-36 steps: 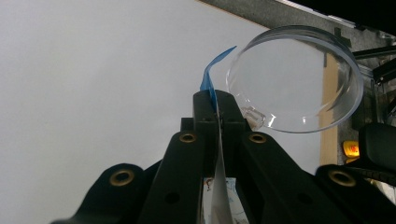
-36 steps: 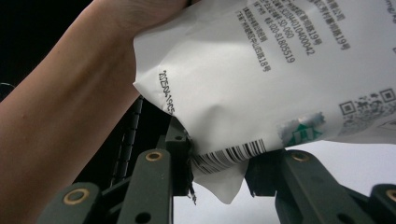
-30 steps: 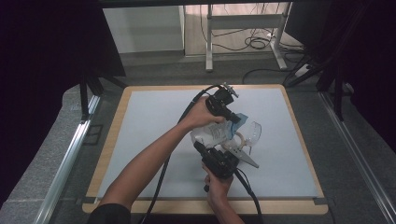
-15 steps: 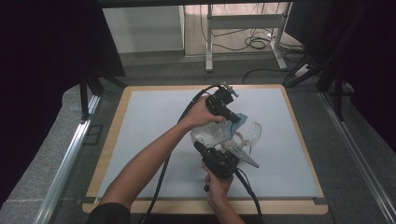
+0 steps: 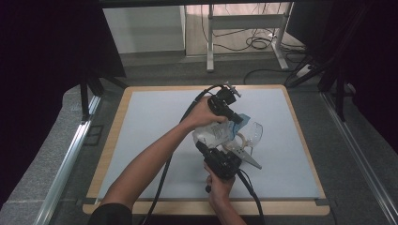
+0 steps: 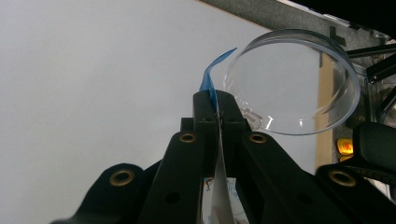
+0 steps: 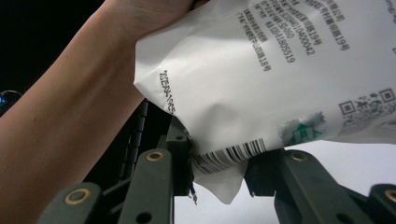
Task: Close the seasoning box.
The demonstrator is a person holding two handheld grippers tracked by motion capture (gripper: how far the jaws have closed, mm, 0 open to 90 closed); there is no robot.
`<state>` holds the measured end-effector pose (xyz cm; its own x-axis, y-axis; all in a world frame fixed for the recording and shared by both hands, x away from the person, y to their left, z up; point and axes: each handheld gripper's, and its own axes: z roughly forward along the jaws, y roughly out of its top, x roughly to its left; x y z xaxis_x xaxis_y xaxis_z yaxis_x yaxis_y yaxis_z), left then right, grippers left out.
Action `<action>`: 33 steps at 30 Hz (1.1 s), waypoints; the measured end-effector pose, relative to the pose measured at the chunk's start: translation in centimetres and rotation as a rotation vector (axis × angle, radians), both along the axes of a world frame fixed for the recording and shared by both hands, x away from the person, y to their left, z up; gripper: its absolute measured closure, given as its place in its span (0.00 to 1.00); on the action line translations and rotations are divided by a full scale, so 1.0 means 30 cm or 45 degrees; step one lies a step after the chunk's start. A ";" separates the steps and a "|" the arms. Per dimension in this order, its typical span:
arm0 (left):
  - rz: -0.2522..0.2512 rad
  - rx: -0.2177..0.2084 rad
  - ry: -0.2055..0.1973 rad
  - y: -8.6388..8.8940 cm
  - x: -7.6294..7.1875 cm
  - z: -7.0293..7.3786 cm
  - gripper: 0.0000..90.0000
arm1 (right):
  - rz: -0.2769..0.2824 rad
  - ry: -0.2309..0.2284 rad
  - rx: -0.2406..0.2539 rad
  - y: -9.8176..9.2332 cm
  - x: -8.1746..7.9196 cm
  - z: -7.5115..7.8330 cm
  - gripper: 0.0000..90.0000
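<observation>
A white printed bag hangs over the middle of the mat, held between both grippers. My left gripper is shut on its blue top strip, jaws pressed tight together on the thin edge. My right gripper comes from the near side and is shut on the bag's lower corner by the barcode. A clear round dish sits just right of the bag, and it lies close beyond the left jaws.
The pale blue mat lies on a wood-edged table. The left forearm crosses from the near left to the bag. Cables trail from both grippers toward the near edge. Metal rails run along both sides of the table.
</observation>
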<state>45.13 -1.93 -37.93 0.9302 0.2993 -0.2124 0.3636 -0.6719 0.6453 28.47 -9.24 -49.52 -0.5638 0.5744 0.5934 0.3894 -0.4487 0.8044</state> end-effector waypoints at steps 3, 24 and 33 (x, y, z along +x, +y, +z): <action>-0.002 0.002 0.001 0.002 0.002 -0.001 0.99 | 0.004 0.002 0.002 0.001 0.001 0.001 0.75; 0.002 -0.002 0.009 0.004 0.002 -0.010 0.99 | 0.012 0.006 0.014 0.006 0.000 0.002 0.76; 0.003 -0.004 0.008 0.005 0.000 -0.009 0.99 | 0.007 -0.006 0.010 0.009 0.001 0.008 0.76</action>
